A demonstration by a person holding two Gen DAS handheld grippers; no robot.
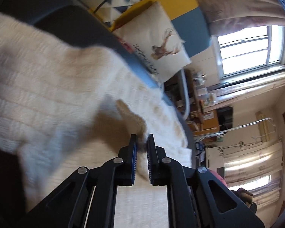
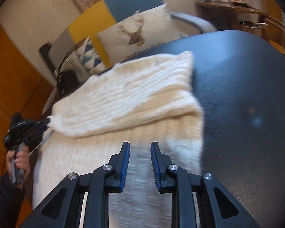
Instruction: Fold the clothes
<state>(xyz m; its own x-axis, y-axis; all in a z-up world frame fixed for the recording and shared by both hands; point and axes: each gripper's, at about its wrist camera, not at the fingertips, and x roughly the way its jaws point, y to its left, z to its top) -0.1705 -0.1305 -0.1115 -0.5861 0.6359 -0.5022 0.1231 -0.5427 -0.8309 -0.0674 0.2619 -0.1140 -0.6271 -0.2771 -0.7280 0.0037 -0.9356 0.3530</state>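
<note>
- Behind everything, a lived-in room: a window (image 1: 250, 49) at two o'clock in the left wrist view, a cluttered wooden desk (image 2: 231, 9) at one o'clock in the right wrist view, and a yellow-and-blue panel with a deer cushion (image 2: 136, 30) propped at twelve.
- Dark padded surface (image 2: 247, 104), slightly glossy, carries the work; its right half lies bare.
- Cream knitted sweater (image 2: 123, 98) covers the left half, one layer already turned over the other, the fold edge running from nine towards three o'clock.
- Left gripper (image 2: 47, 122), at nine o'clock and held in a person's hand (image 2: 19, 161), has its jaws nearly together, pinching a tuft of the knit's corner (image 1: 141, 140).
- Right gripper (image 2: 140, 146) hovers over the lower layer at six o'clock, jaws narrowly apart, nothing between them.
- My judgement: the fold goes best if the pinched corner is carried low and level, and laid on the far edge squarely; the thick knit may slip or bunch if tugged.
</note>
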